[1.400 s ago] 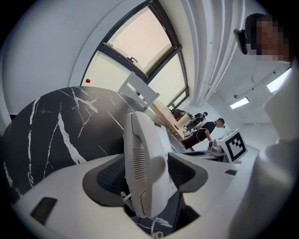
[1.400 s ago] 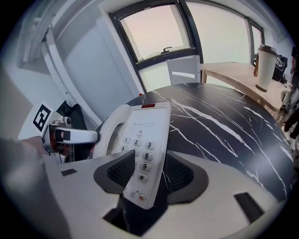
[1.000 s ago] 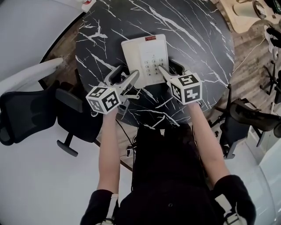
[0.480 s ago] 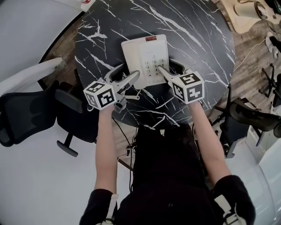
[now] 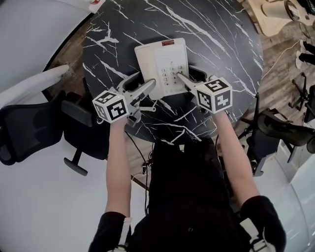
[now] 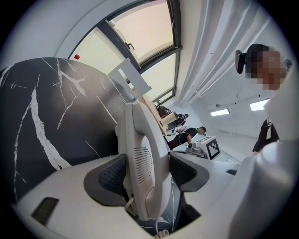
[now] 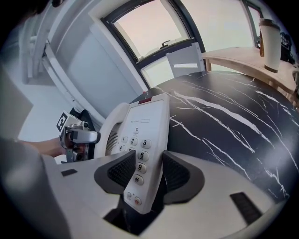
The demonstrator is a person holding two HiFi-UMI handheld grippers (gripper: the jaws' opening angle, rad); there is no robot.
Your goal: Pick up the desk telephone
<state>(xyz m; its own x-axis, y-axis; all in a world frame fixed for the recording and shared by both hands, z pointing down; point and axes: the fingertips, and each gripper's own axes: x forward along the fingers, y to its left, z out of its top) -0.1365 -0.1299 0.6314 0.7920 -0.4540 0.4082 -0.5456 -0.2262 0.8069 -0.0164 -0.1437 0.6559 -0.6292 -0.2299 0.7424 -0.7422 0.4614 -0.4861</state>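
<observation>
A white desk telephone lies flat on the round black marble table. My left gripper straddles its left side. In the left gripper view the handset stands between the two dark pads, and the jaws of the left gripper are closing with both pads touching it. My right gripper holds the phone's near right edge. In the right gripper view the keypad side of the telephone is pinched between the pads of the right gripper.
A black office chair stands to the left of the table and another chair to the right. A wooden desk with a tall cup lies beyond the table. The phone's cord trails near the table's front edge.
The left gripper has tilted, and its marker cube has shifted a little left and up. The right gripper's cube has edged slightly up. The telephone stays flat on the table.
</observation>
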